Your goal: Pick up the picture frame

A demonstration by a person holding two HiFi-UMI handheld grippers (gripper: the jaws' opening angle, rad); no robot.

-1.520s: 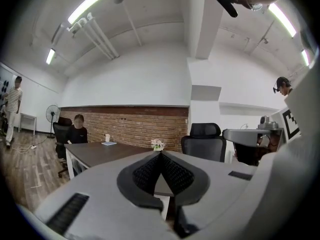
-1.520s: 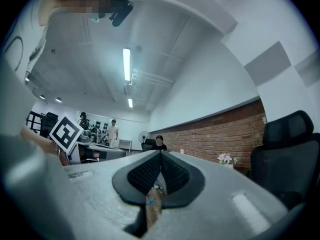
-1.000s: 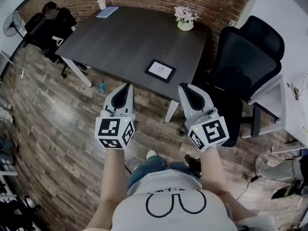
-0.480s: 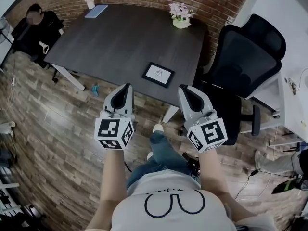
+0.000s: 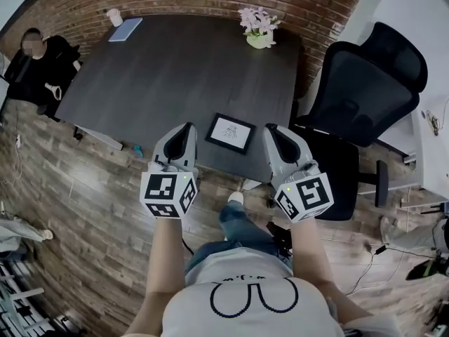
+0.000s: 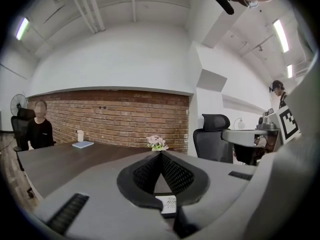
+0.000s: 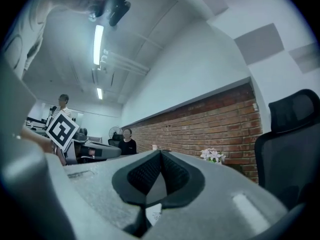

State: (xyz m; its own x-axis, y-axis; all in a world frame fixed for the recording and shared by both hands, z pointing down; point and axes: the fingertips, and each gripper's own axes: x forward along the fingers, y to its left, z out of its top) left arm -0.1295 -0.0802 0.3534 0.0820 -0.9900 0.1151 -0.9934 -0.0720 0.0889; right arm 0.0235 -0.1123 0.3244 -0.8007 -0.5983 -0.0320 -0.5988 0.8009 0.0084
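Observation:
A small black picture frame (image 5: 230, 132) with a white print lies flat on the dark table (image 5: 175, 62), near its front edge. My left gripper (image 5: 186, 128) hovers just left of the frame, jaws shut and empty. To the frame's right my right gripper (image 5: 271, 129) is held the same way, shut with nothing in it. In the left gripper view a sliver of the frame (image 6: 167, 203) peeks out below the closed left gripper (image 6: 160, 153). The right gripper view shows the right gripper (image 7: 160, 151) closed, with a bit of the frame (image 7: 155, 214) beneath it.
A pot of pink flowers (image 5: 257, 28) stands at the table's far side. A cup (image 5: 114, 17) and a blue notebook (image 5: 126, 29) sit at the far left corner. A person in black (image 5: 38, 65) sits at the left. A black office chair (image 5: 365, 90) stands right of the table.
Both grippers have moved forward to the table's front edge and now flank the frame. Their jaws stayed shut.

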